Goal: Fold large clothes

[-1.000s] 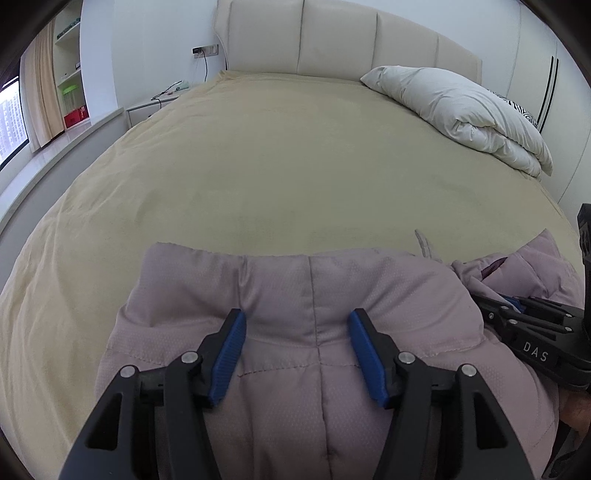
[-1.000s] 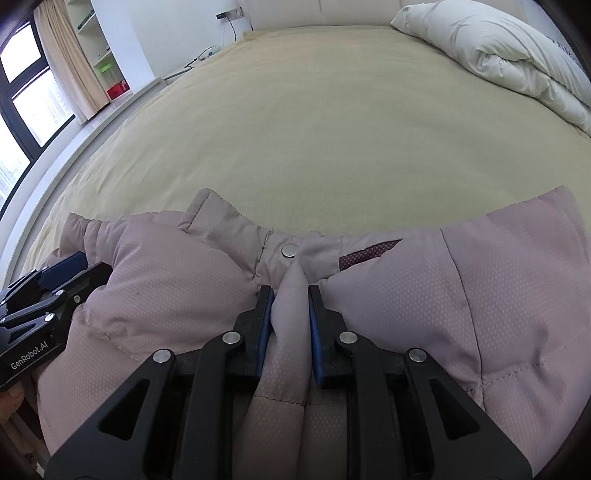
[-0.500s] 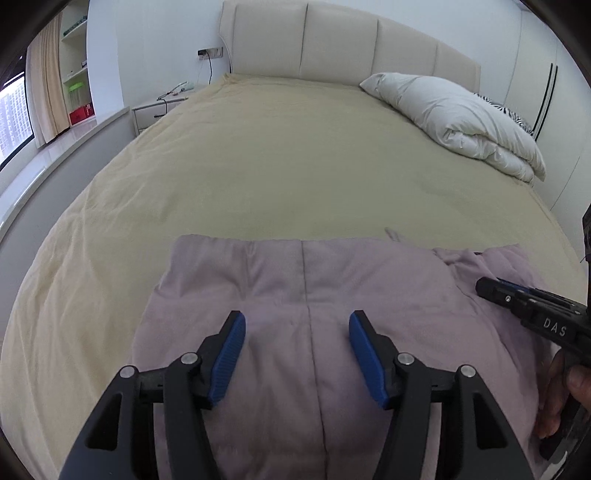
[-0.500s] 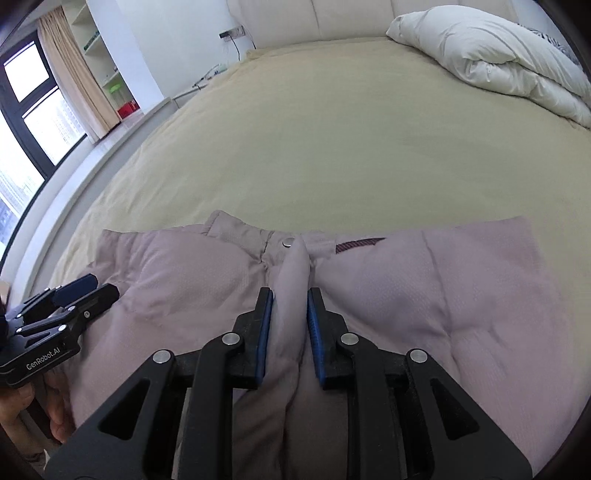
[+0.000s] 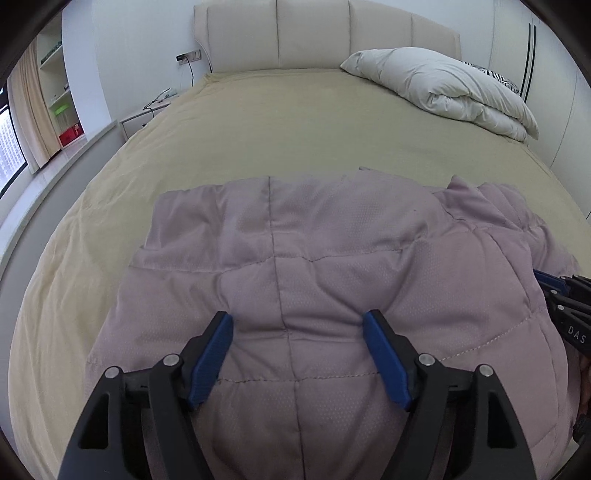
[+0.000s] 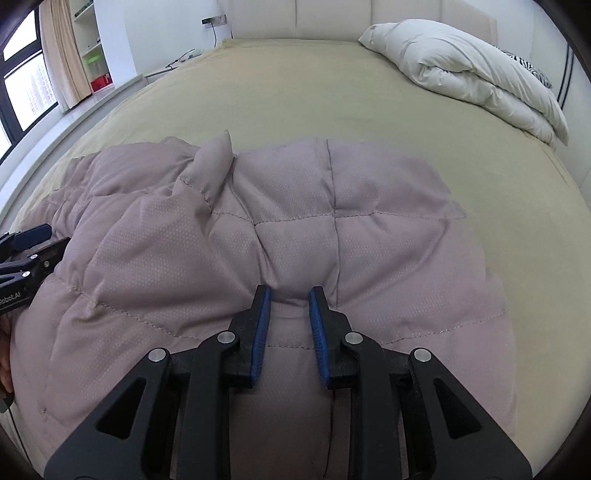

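Garment: mauve quilted puffer jacket (image 5: 332, 266), lying at the near edge of the bed (image 5: 295, 122), spread across its width.
Long axis: runs side to side along the near edge; the bunched, puckered end (image 6: 110, 173) lies toward the left edge of the bed, the flat squared end toward the right edge.
Surface: padded panels split by stitched seams, one straight seam running away from the camera toward the headboard (image 5: 325, 35); fabric has a fine dotted weave, soft matte sheen, shallow creases.
Left gripper (image 5: 297, 325): blue-padded jaws spread wide, tips pressed down on the jacket either side of the centre seam; a broad bulge of padding sits between them, not pinched.
Right gripper (image 6: 288, 299): jaws narrowed but with a gap; a ridge of jacket padding rises between the blue pads. Cannot tell whether it is truly clamped.
Bed cover: tan, smooth, slightly napped.
Duvet (image 6: 465, 62): white, folded, puffy, at the far right corner by the headboard.
Headboard: cream, upholstered in vertical panels.
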The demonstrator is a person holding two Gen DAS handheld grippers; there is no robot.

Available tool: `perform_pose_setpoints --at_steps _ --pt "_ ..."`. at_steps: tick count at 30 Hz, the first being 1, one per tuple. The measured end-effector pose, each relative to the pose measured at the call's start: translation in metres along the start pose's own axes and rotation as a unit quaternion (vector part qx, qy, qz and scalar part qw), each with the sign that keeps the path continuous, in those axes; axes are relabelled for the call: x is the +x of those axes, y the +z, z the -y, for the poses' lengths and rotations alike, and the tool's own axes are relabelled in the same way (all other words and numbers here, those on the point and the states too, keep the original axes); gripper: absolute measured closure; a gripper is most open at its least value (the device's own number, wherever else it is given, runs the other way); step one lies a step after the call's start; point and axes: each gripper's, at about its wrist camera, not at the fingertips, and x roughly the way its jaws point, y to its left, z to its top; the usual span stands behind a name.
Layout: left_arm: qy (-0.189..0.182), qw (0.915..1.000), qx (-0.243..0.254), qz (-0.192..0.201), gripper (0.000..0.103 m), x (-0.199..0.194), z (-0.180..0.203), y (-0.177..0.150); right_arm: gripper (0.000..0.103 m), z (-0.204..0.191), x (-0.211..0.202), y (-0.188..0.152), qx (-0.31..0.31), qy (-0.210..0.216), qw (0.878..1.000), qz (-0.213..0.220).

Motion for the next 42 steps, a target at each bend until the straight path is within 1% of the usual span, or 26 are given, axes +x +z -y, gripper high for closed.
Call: perform_pose_setpoints --at_steps 4,7,9,11,13,14,15,16,17,18,19,21,23,25,27,29,31,34,35,37,40,42 --pt "-0.001 1.0000 0.000 -0.003 0.023 0.011 -0.001 0.001 0.082 -0.003 0.005 -0.004 -0.006 -0.013 1.000 0.005" --pt "-0.003 1.0000 -0.002 -0.006 0.023 0.007 -0.001 0.001 0.081 -0.001 0.000 -0.004 -0.003 -0.002 1.000 0.000" --pt "-0.006 0.9999 -0.010 -0.005 0.024 -0.008 -0.003 -0.002 0.081 0.008 -0.016 -0.001 0.017 0.016 1.000 -0.003" --pt "-0.005 0.9999 -0.003 0.010 0.026 -0.032 -0.002 -0.011 0.081 0.005 -0.033 0.002 0.030 0.030 0.999 0.007" --pt "-0.008 0.9995 -0.011 0.027 0.028 -0.057 -0.004 -0.023 0.081 0.010 -0.067 -0.013 0.024 0.033 0.999 0.034" --pt "-0.011 0.9993 -0.014 0.033 0.028 -0.066 -0.005 -0.030 0.081 0.013 -0.079 -0.021 0.021 0.031 0.998 0.040" --pt "-0.015 0.9993 -0.016 0.031 0.029 -0.069 -0.006 -0.037 0.081 0.017 -0.089 -0.029 0.022 0.029 0.998 0.043" --pt "-0.023 0.9993 -0.020 0.023 0.033 -0.068 -0.006 -0.045 0.081 0.022 -0.093 -0.039 0.025 0.022 0.999 0.039" --pt "-0.030 0.9993 -0.020 0.013 0.037 -0.063 -0.007 -0.051 0.081 0.028 -0.089 -0.048 0.030 0.017 0.999 0.022" --pt "-0.026 0.9995 -0.014 0.012 0.040 -0.057 -0.005 -0.056 0.081 0.033 -0.081 -0.056 0.035 0.018 0.999 0.001" --pt "-0.027 0.9995 -0.014 0.013 0.045 -0.055 -0.005 -0.059 0.081 0.038 -0.075 -0.063 0.038 0.026 0.999 -0.006" --pt "-0.035 0.9990 -0.026 0.009 0.053 -0.053 -0.005 -0.059 0.081 0.043 -0.073 -0.070 0.043 0.030 0.999 0.000" --pt "-0.038 0.9989 -0.027 0.004 0.061 -0.049 -0.004 -0.058 0.081 0.041 -0.068 -0.074 0.047 0.022 0.999 -0.010" --pt "-0.040 0.9989 -0.025 0.003 0.065 -0.046 -0.009 -0.061 0.081 0.033 -0.059 -0.069 0.033 0.011 0.999 -0.018" --pt "-0.039 0.9989 -0.025 0.006 0.066 -0.044 -0.009 -0.062 0.081 0.029 -0.053 -0.067 0.031 0.007 0.999 -0.018" --pt "-0.035 0.9991 -0.020 0.010 0.066 -0.042 -0.008 -0.063 0.081 0.031 -0.048 -0.066 0.044 0.015 0.999 -0.015" --pt "-0.034 0.9992 -0.016 0.011 0.066 -0.040 -0.008 -0.063 0.081 0.029 -0.042 -0.066 0.044 0.018 0.999 -0.011" --pt "-0.042 0.9988 -0.024 0.010 0.066 -0.036 -0.011 -0.059 0.081 0.028 -0.038 -0.067 0.032 0.011 0.999 -0.007" --pt "-0.044 0.9987 -0.025 0.010 0.066 -0.034 -0.011 -0.058 0.081 0.025 -0.041 -0.076 0.029 0.007 1.000 -0.006" --pt "-0.044 0.9988 -0.021 0.006 0.066 -0.029 -0.011 -0.055 0.081 0.019 -0.037 -0.077 0.021 0.001 1.000 -0.003" --pt "-0.052 0.9981 -0.031 -0.007 0.067 -0.033 -0.016 -0.052 0.081 0.012 -0.036 -0.071 0.020 -0.003 1.000 -0.021" --pt "-0.063 0.9967 -0.050 -0.014 0.069 -0.049 -0.025 -0.053 0.081 0.014 -0.049 -0.064 0.034 -0.003 0.999 -0.041"
